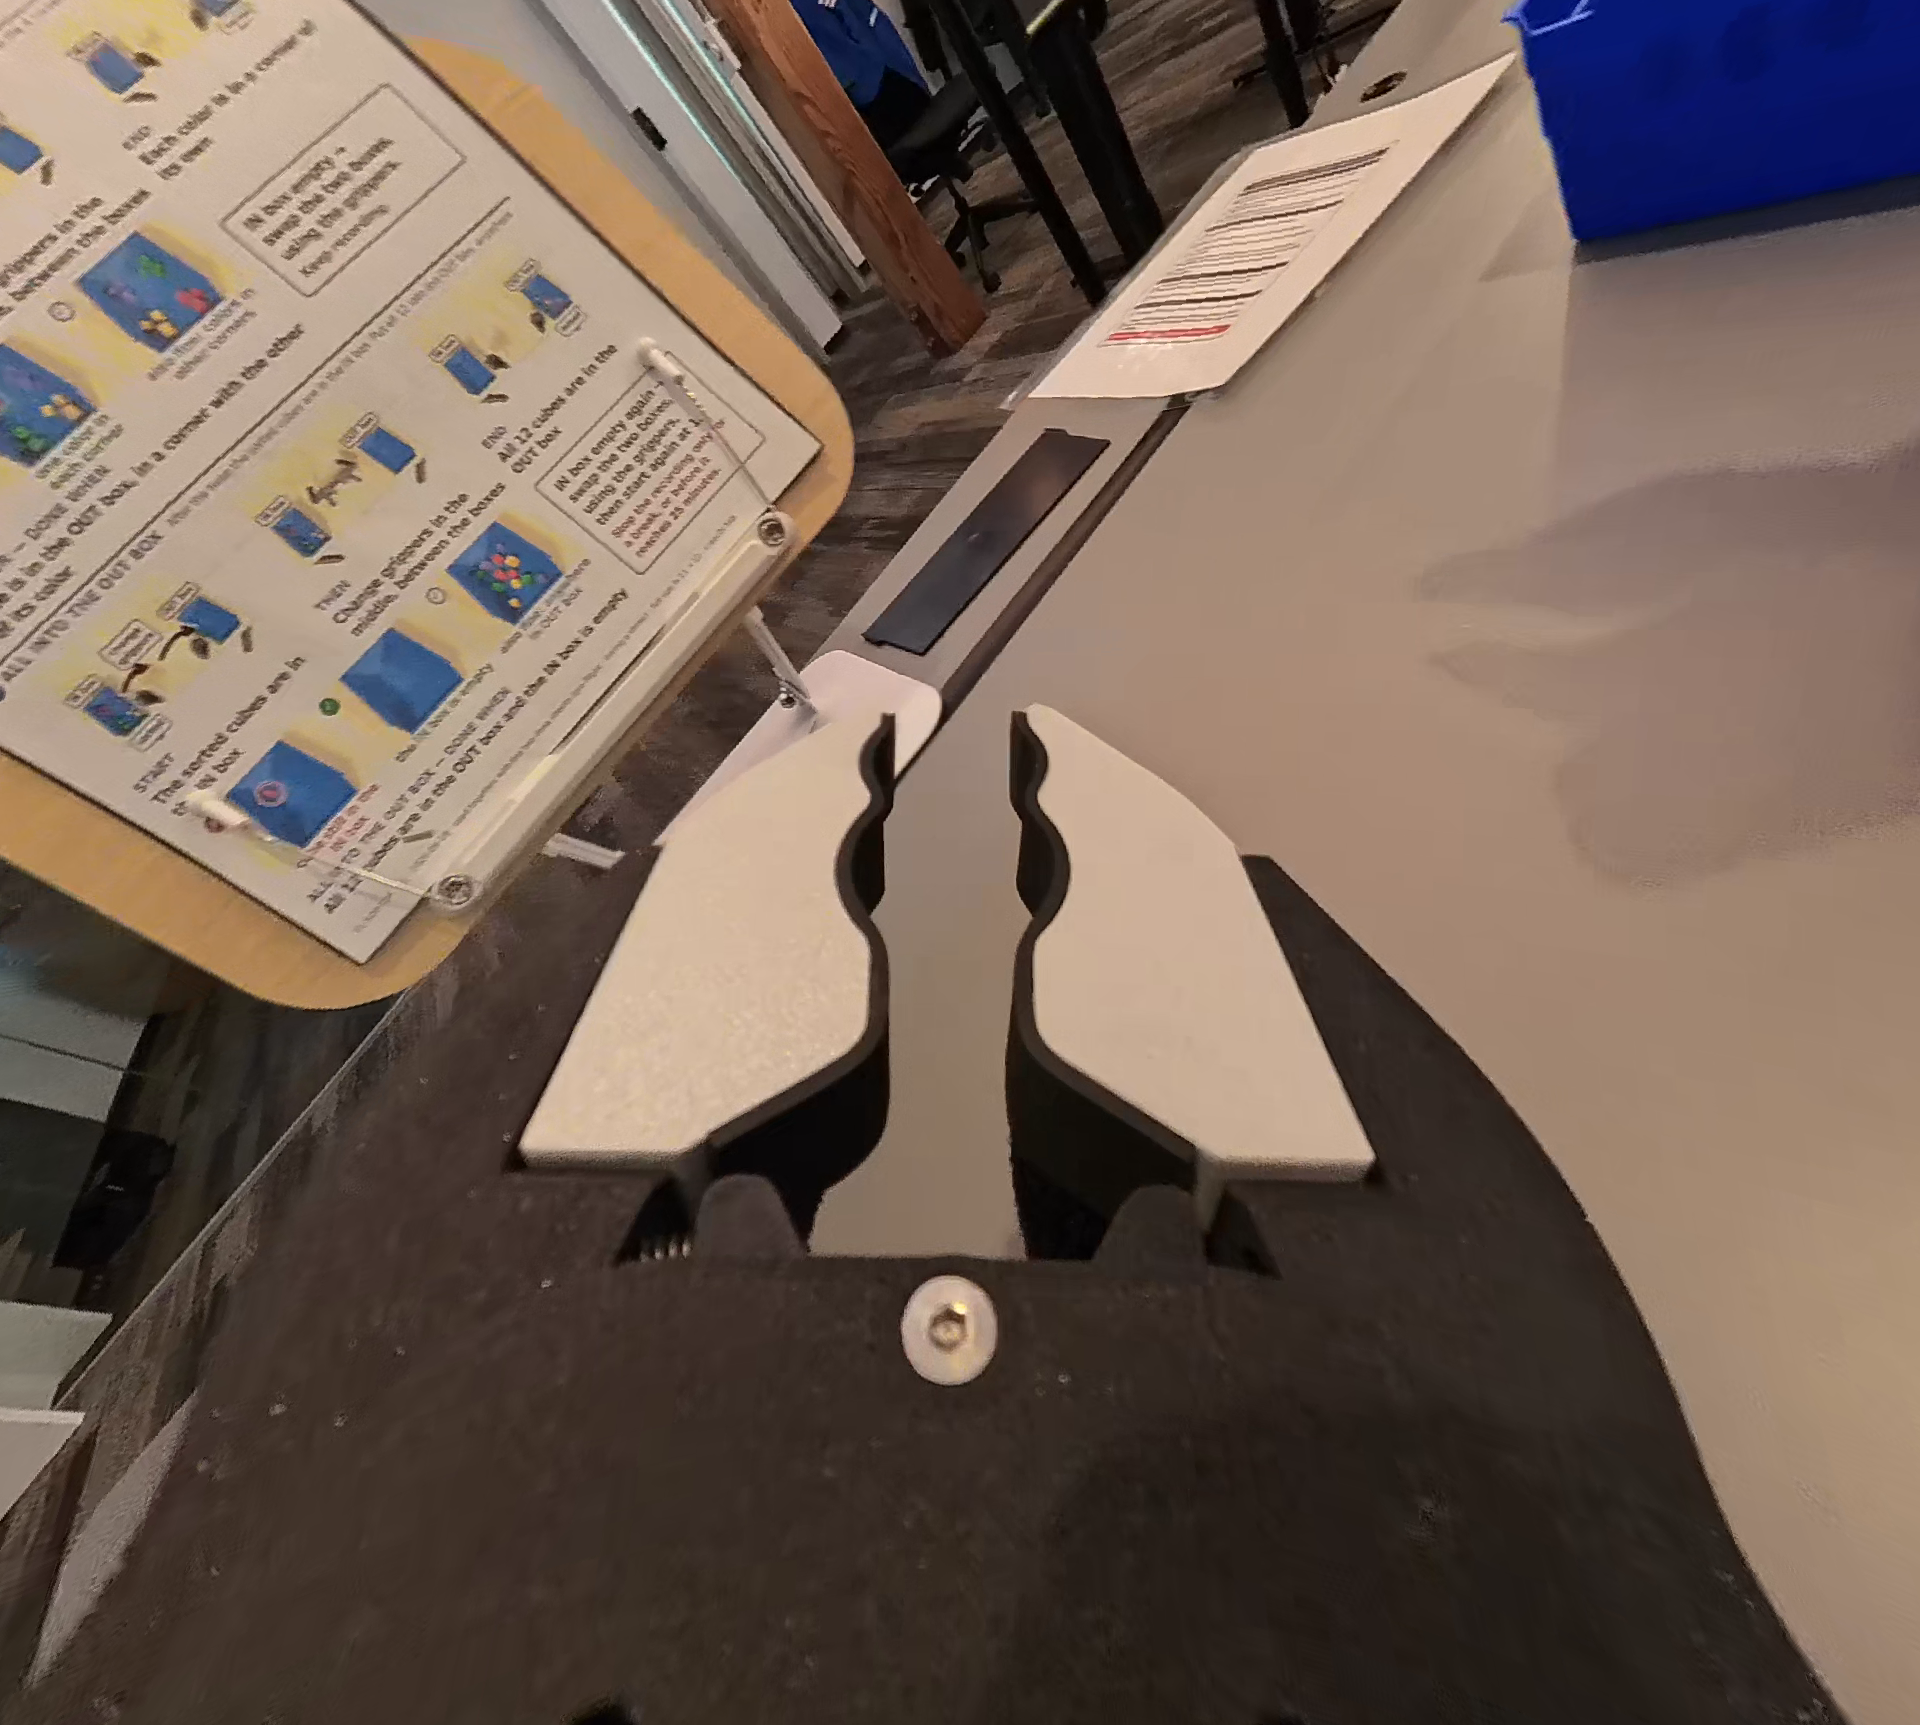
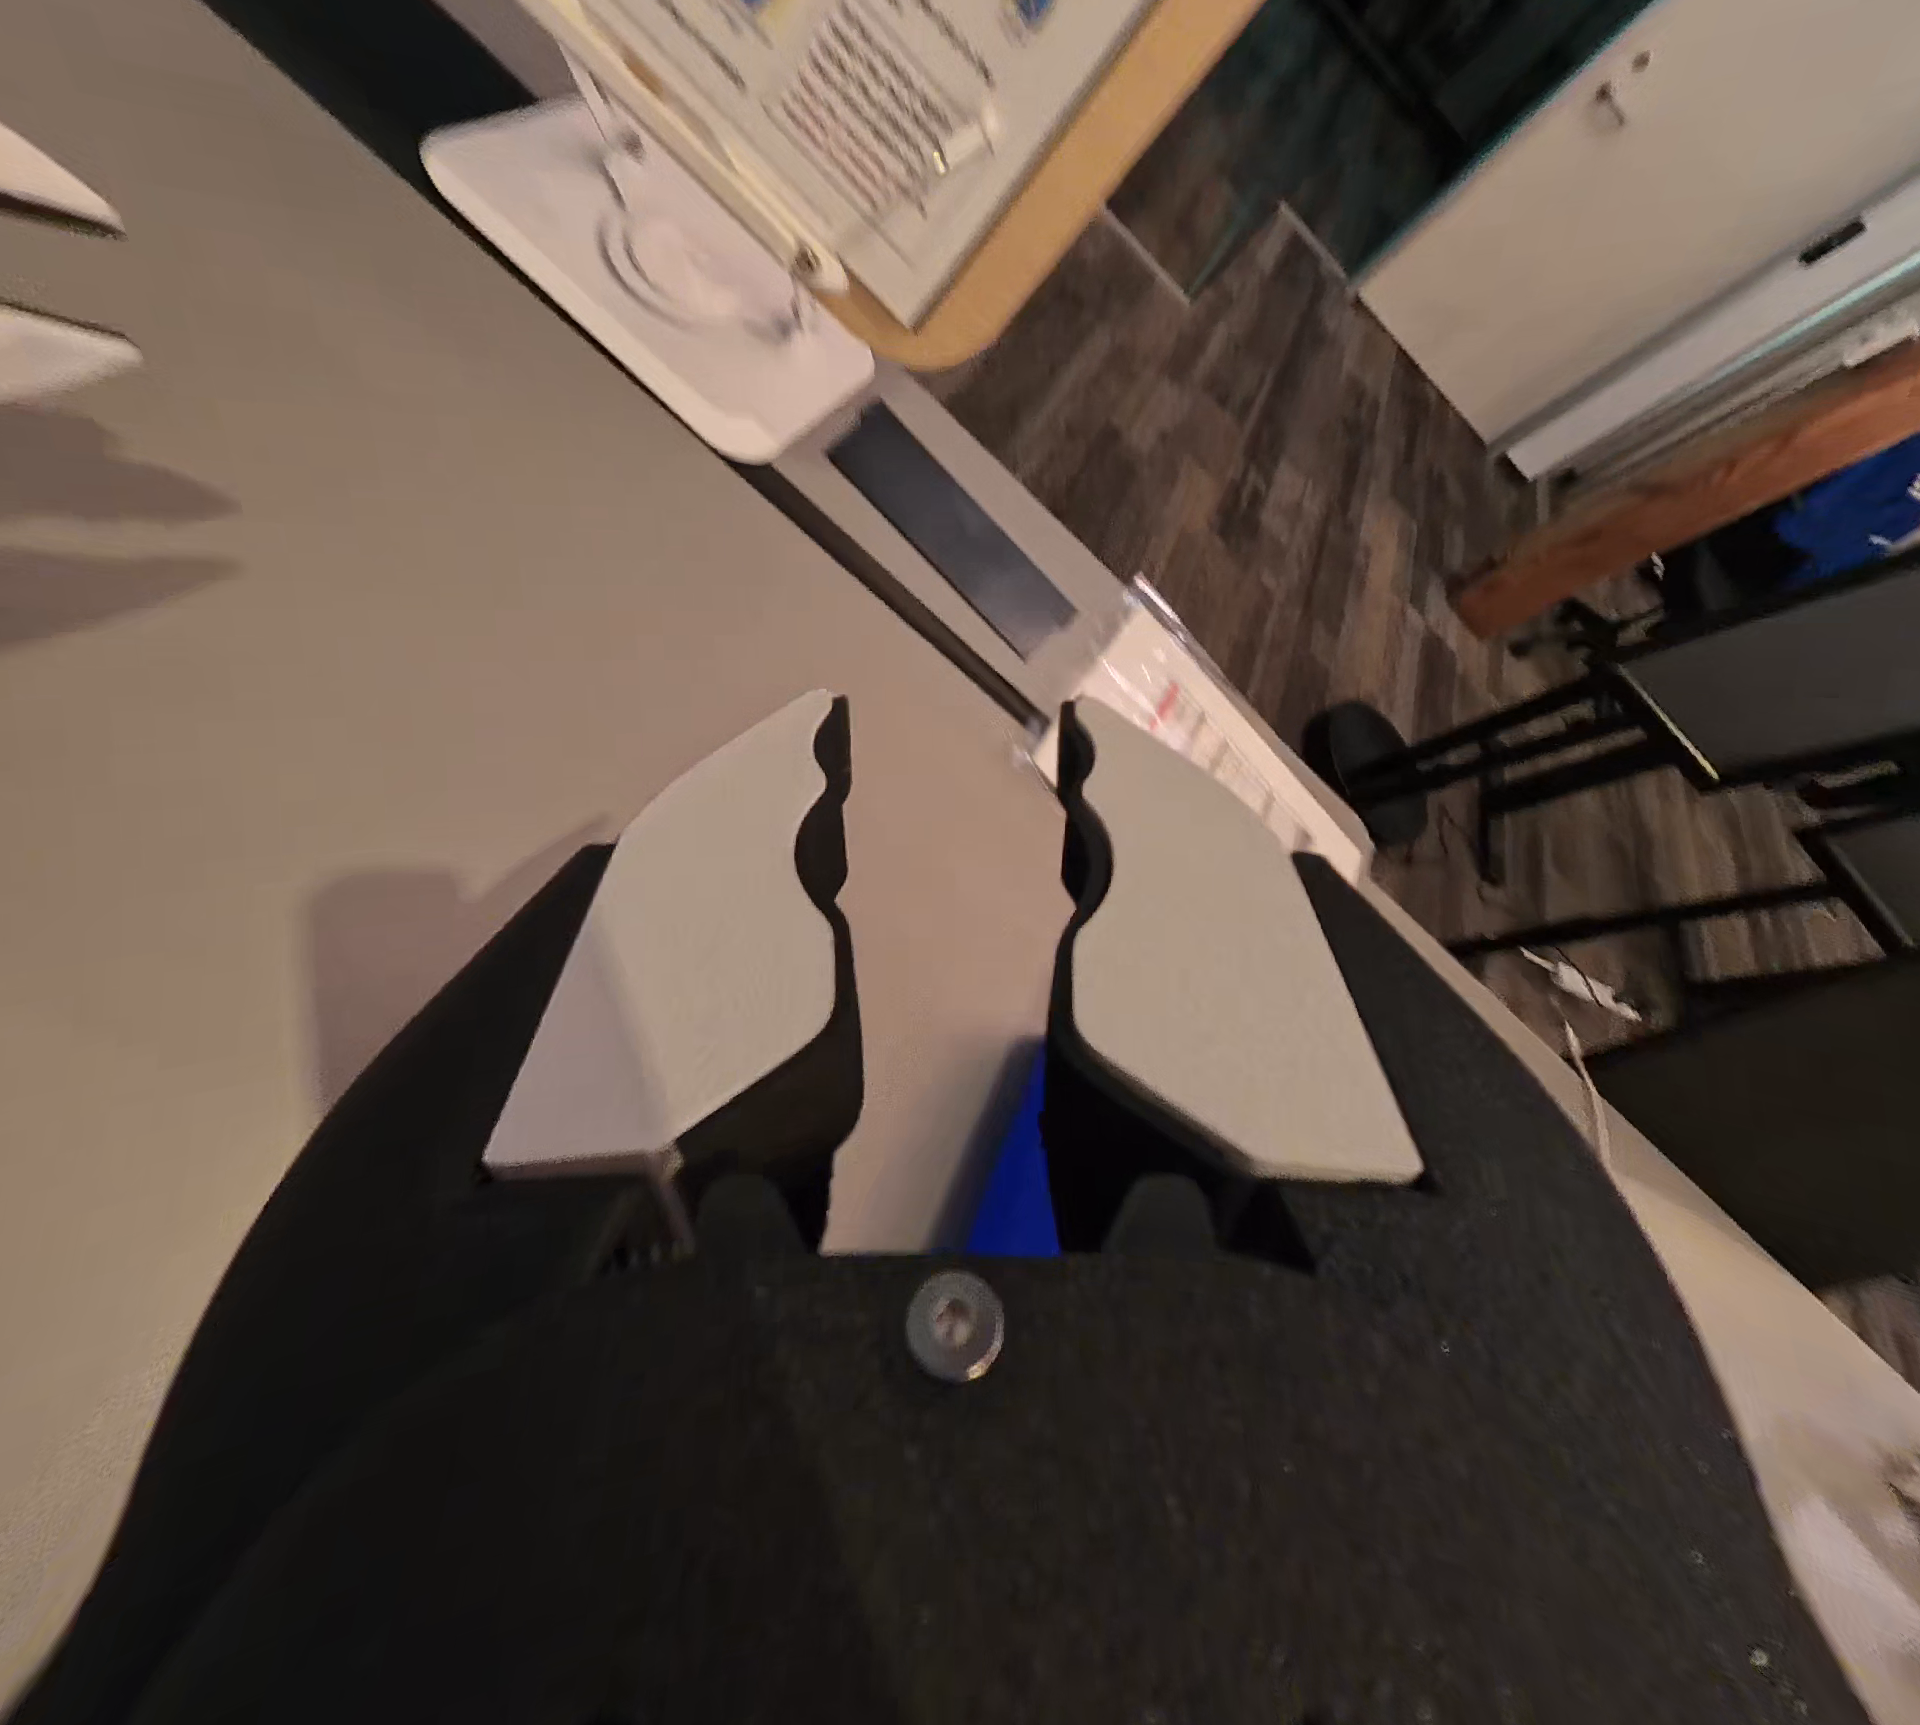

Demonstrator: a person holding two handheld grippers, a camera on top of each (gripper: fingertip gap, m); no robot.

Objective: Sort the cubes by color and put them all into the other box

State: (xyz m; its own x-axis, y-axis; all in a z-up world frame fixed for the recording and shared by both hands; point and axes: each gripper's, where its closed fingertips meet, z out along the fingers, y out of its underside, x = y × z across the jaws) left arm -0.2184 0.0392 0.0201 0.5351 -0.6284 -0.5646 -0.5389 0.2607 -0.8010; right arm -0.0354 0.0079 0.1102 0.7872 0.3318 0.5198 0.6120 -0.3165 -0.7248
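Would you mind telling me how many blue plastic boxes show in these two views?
1 for certain: a blue plastic box at the left wrist view's top right, on the grey table. A blue sliver beneath the right tongs may be a second; cubes stay hidden.

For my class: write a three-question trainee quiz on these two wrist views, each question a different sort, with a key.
1. True or false: the left gripper holds a cube.
2. Multiple choice: the blue box in the left wrist view sits on (A) the floor, (B) the table, (C) the instruction board.
3. Fill in: the right gripper has its jaws ____.

Key:
1. False: its jaws are apart with nothing between them, and no cube shows in either view.
2. B.
3. Open, with nothing between them.
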